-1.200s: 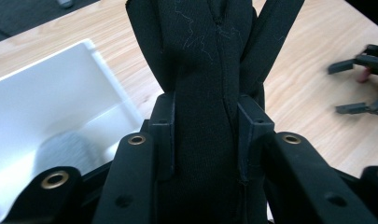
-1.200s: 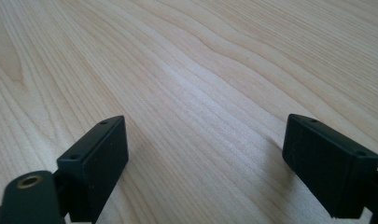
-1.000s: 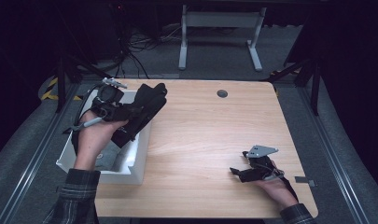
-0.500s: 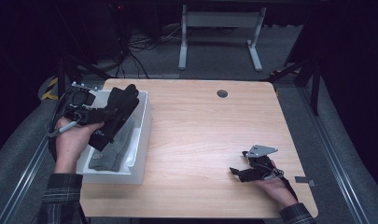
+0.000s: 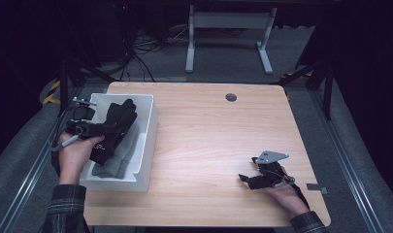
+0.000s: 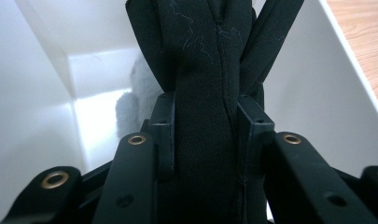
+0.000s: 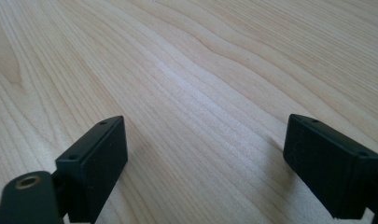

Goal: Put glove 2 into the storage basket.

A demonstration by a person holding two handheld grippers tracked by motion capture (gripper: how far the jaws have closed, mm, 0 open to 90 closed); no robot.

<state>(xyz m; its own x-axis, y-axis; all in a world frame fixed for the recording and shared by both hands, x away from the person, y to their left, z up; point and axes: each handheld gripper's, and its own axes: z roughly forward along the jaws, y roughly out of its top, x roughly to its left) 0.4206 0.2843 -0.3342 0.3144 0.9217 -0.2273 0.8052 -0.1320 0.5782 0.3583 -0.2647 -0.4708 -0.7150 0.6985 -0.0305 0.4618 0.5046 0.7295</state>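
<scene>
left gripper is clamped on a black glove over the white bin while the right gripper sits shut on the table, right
Not quite. The right gripper is open: the right gripper view shows its jaws wide apart over bare table. The left gripper does clamp the black glove over the white bin.

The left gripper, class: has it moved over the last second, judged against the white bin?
Yes. The left gripper, shut on the black glove, has moved toward the person's left, over the white bin's left rim.

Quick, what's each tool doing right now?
Left tool: shut on black glove, over the bin.
Right tool: open, empty, at the table.
</scene>
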